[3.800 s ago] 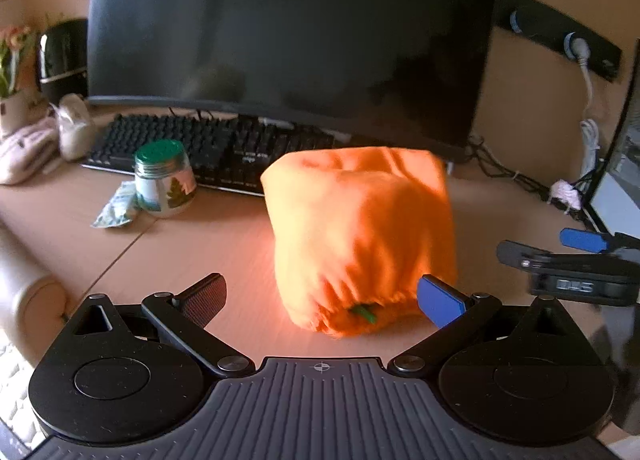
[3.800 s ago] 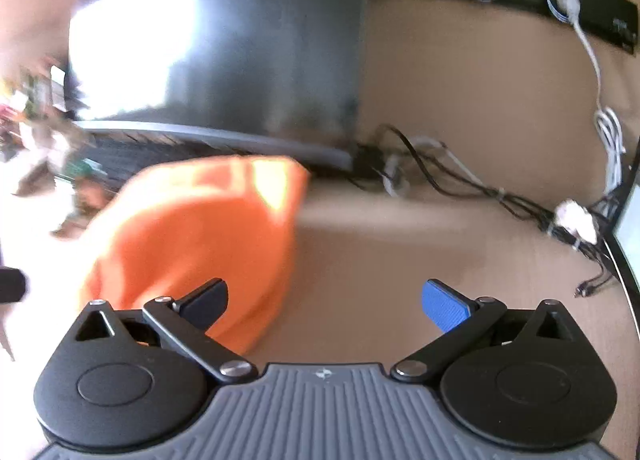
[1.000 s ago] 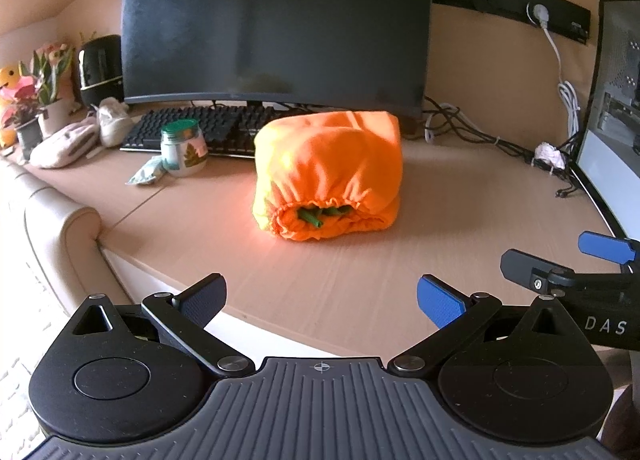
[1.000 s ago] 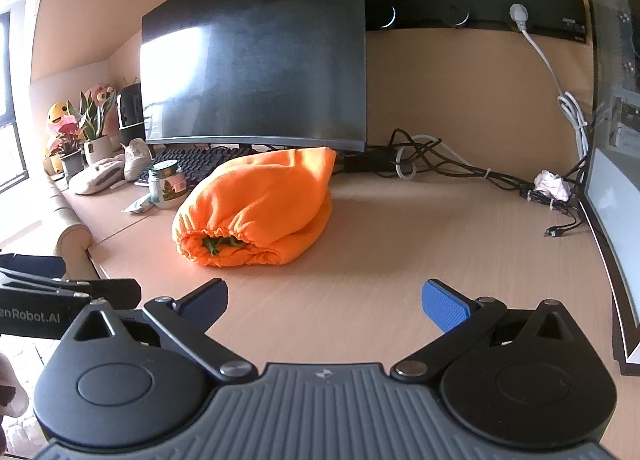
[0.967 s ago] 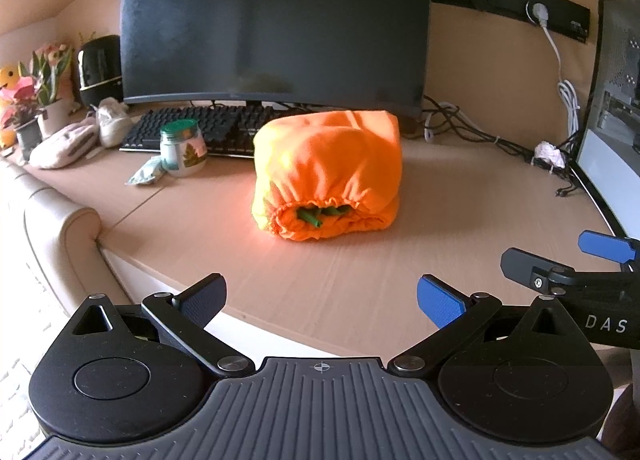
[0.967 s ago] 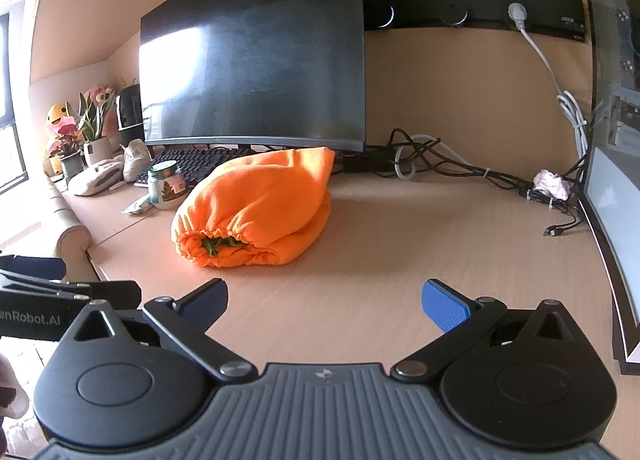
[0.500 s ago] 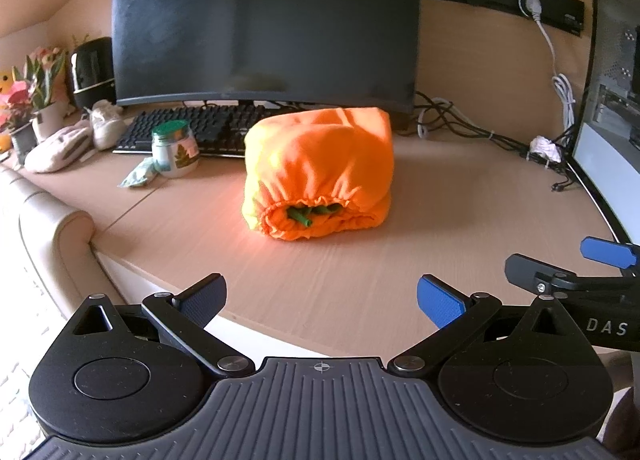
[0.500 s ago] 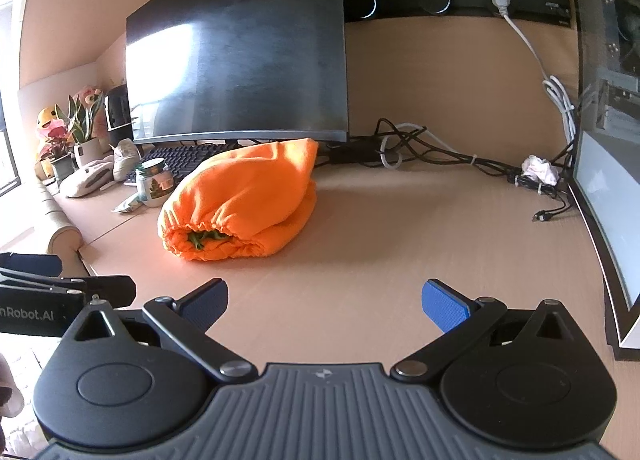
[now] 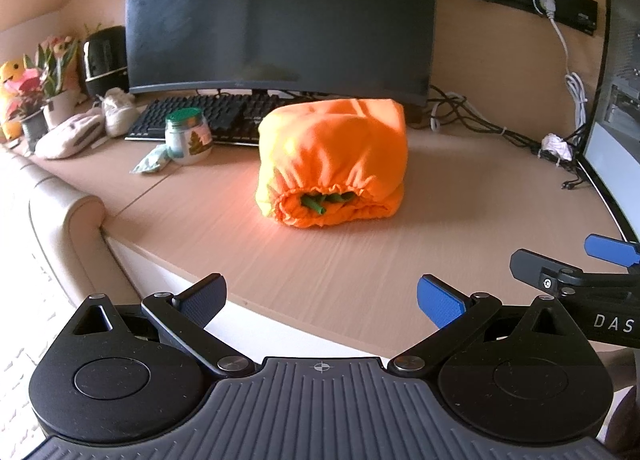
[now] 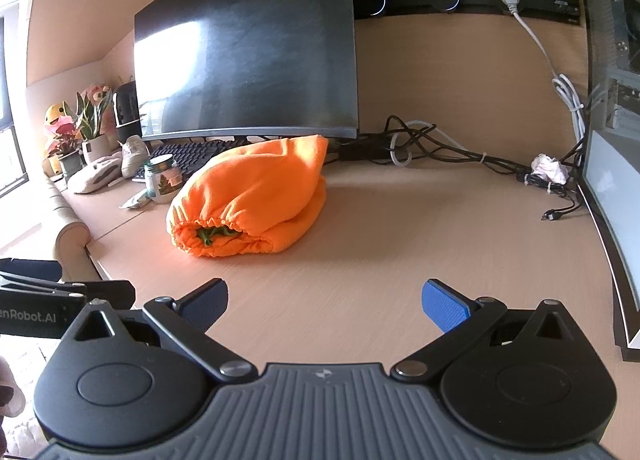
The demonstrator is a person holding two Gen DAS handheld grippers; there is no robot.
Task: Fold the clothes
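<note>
Orange garment sits folded mid-desk, near keyboard. Left gripper & right gripper both wide open, holding nothing, well apart from it. Risk: bulky fold may spring open w/o pressing.

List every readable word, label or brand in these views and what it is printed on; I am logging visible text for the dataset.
"DAS": white letters, cut off by the frame edge, on the right hand-held gripper seen from the left wrist camera.
"enRobot.AI": white letters, start cut off, on the left hand-held gripper seen from the right wrist camera.
Jar label: a tree picture, any words too small to read.
Monitor lower bezel: a mark too small to read.
</note>
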